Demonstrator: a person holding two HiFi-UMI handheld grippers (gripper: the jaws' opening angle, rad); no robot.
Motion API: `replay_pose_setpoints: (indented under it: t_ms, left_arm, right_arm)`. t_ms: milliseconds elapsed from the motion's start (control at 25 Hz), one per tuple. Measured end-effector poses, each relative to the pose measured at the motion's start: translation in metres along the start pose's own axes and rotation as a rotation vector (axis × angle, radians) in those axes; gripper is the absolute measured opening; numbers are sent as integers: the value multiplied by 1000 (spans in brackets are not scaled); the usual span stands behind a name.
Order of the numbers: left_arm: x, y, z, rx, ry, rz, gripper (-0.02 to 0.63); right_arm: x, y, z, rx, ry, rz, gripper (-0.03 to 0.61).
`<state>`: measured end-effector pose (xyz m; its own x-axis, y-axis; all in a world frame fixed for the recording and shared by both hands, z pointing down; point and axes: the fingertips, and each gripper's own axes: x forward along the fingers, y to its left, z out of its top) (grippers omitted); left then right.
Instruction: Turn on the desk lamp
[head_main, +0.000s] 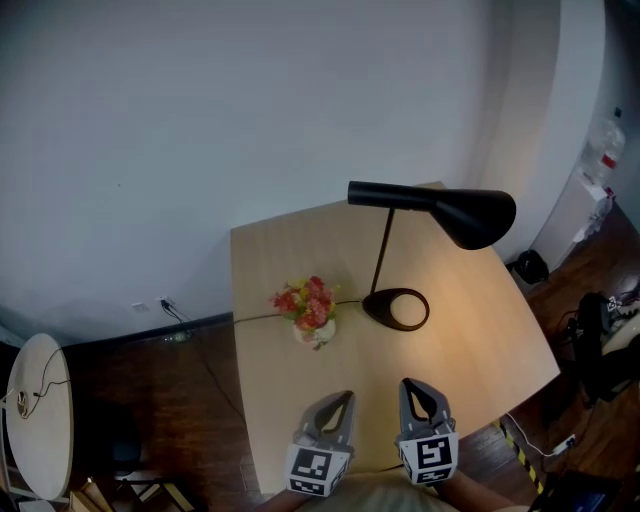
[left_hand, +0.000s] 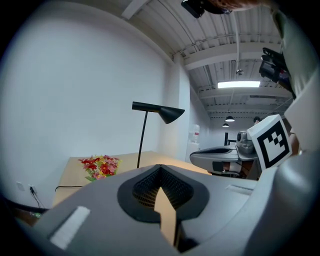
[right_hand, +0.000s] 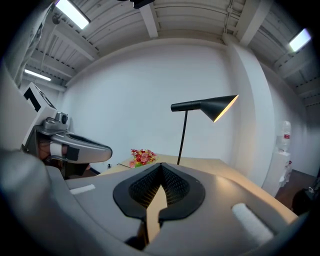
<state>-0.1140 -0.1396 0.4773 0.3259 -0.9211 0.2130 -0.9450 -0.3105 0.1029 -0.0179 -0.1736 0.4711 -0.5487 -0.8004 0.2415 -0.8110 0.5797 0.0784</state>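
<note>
The black desk lamp (head_main: 470, 215) stands on the wooden table (head_main: 480, 345), with its ring base (head_main: 397, 309) near the middle. Its shade glows and throws warm light onto the tabletop. In the right gripper view the lamp (right_hand: 210, 106) shows a lit shade rim; the left gripper view shows the lamp (left_hand: 159, 111) from the side. My left gripper (head_main: 345, 397) and right gripper (head_main: 408, 385) hover side by side over the table's near edge, well short of the base. Both are shut with nothing between them, as the left gripper (left_hand: 160, 167) and right gripper (right_hand: 161, 166) views confirm.
A small pot of red and orange flowers (head_main: 308, 305) sits left of the lamp base, with a thin cable (head_main: 258, 316) running to the table's left edge. A round white side table (head_main: 40, 420) stands at the far left. Dark equipment (head_main: 600, 345) sits on the floor at right.
</note>
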Motion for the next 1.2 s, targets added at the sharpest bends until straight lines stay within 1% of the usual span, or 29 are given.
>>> replay_pose_setpoints:
  t_ms: [120,240,440,520,680,760,880,960,1200]
  left_arm:
    - [-11,-16,7,38,-12,-67,-6]
    - [-23,-27,6,78,-14,-121,-6]
    - [-45,-40,7,119,-35,-190,-6]
    - [-55,-46,6,125,-42,-217,-6]
    - [-73,-61,-2,108,-53,-277,-6]
    - [-78,-68,-6,102,-58,-303,-6]
    - [-85,-78,-1,118,-85,-333,-6]
    - [-89,-87,-2,117,-84,-344,-6]
    - [-89,-111,-5,127,-63,-327,-6]
  right_arm:
    - [-22,20,7,5,-23,1,-2]
    - [-39,39,9,-8,-33,7,-2]
    - [-59,54,12,-25,-62,-34,-2]
    - [-68,62,12,-22,-62,-51,-2]
    - [-92,69,-4,26,-5,-112,0]
    - [-104,69,-8,32,12,-146,0]
    - [-120,67,-7,1,15,-181,-2]
    - [-128,65,-11,-7,17,-188,0]
    - [-149,54,-17,35,-7,-181,0]
